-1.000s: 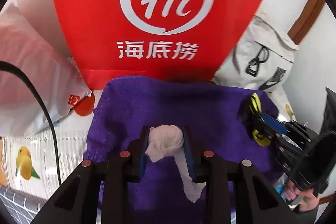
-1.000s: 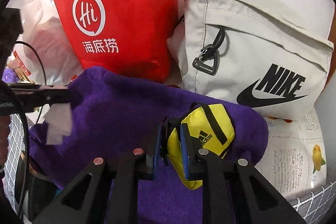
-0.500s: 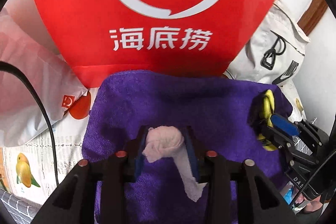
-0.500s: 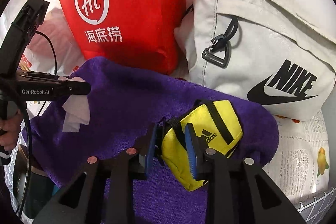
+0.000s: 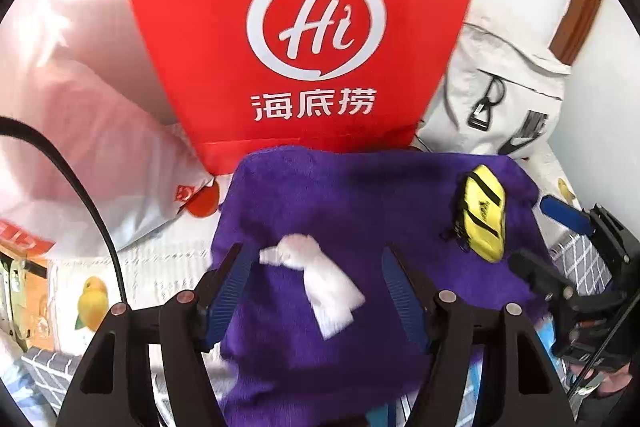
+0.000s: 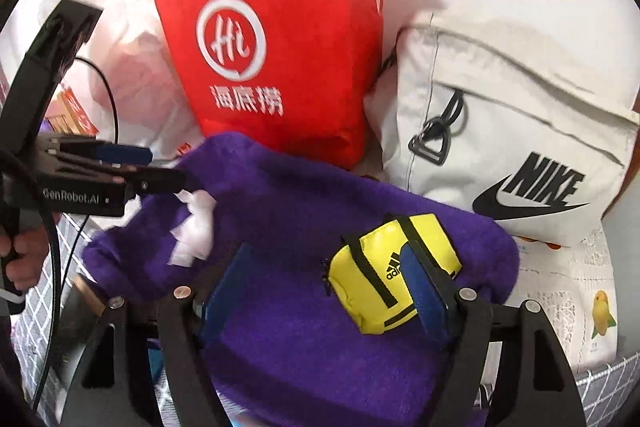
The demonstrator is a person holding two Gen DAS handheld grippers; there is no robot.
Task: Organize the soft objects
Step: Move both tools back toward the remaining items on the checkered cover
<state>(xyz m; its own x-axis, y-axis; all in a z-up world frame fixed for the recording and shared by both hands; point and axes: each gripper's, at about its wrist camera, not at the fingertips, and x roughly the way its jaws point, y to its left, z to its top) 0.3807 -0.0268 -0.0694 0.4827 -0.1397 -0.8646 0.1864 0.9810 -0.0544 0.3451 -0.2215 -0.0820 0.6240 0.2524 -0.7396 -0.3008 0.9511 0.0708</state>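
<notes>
Item 1: purple towel (image 5: 360, 195), spread flat, bearing 2 soft objects. Item 2: white crumpled cloth (image 5: 320, 279), lying loose on the towel between the spread fingers of the left gripper (image 5: 316, 291), touching neither. Item 3: yellow Adidas pouch (image 6: 392, 267), on the towel's right part; right gripper (image 6: 324, 291) jaws wide apart, its right pad overlapping the pouch in view, contact uncertain. Behind: red paper bag (image 5: 304, 27), white Nike bag (image 6: 520, 147), both standing just beyond the towel.
</notes>
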